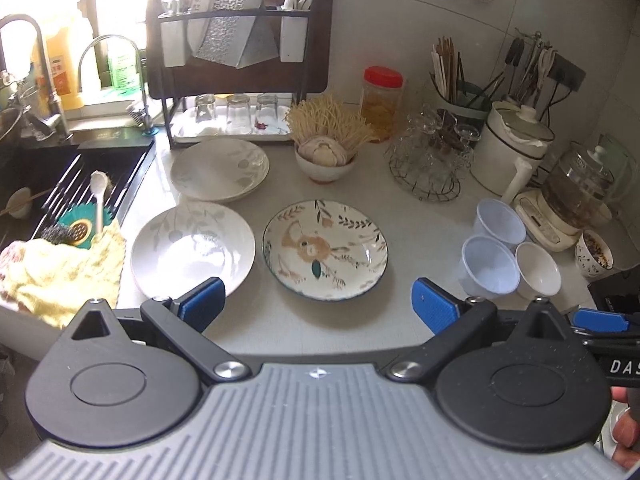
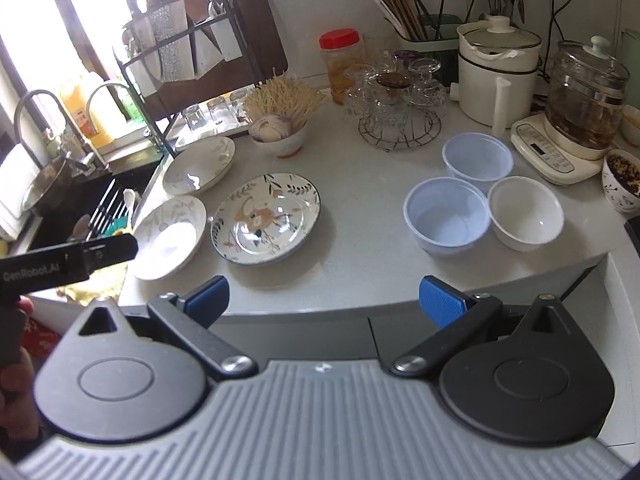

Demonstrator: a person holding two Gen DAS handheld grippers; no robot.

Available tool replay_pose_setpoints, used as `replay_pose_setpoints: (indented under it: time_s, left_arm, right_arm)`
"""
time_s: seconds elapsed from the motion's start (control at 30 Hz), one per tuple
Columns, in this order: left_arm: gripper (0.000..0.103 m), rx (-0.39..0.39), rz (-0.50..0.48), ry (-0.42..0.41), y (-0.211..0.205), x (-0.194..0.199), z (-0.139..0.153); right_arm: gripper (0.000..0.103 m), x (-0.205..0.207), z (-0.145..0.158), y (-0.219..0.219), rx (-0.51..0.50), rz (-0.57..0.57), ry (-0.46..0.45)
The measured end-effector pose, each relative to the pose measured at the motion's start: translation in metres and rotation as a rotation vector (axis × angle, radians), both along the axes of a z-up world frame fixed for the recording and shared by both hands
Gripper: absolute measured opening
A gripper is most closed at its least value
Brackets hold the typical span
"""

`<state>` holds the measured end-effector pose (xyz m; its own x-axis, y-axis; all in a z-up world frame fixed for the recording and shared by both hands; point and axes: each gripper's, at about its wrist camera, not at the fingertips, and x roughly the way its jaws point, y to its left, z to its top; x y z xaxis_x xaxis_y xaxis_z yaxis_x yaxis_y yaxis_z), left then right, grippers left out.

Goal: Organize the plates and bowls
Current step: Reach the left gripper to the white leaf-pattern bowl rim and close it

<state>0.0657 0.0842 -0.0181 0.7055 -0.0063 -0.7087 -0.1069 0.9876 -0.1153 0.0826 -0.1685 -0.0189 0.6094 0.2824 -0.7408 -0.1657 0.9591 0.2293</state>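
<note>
Left gripper [image 1: 318, 306], marked "GenRobot.AI", hangs spread above floral plate [image 1: 325, 249]

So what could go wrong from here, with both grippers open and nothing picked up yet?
The white leaf-print plate lies close to the sink-side counter edge, beside the yellow cloth; a clumsy pinch by the left gripper might tip it off. The three small bowls sit bunched together, so the right gripper could knock a neighbour while taking one.
</note>
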Motion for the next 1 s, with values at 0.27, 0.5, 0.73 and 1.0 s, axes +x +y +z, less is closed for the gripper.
replay_pose_setpoints:
  time_s: [0.27, 0.5, 0.73, 1.0]
  left_arm:
    - [0.101, 0.033, -0.003, -0.001, 0.038, 0.044, -0.007]
    - [0.101, 0.075, -0.027, -0.027, 0.062, 0.079, -0.015]
    - [0.101, 0.047, 0.019, -0.021, 0.103, 0.105, -0.031]
    - [0.101, 0.090, 0.029, 0.015, 0.158, 0.135, -0.044]
  right_arm:
    - [0.103, 0.029, 0.006, 0.035, 0.006, -0.014, -0.009]
    - [0.103, 0.050, 0.004, 0.056, 0.053, -0.030, 0.003]
    - [0.103, 0.074, -0.010, 0.085, 0.079, -0.024, 0.065]
    - [0.102, 0.094, -0.028, 0.128, 0.110, -0.026, 0.099]
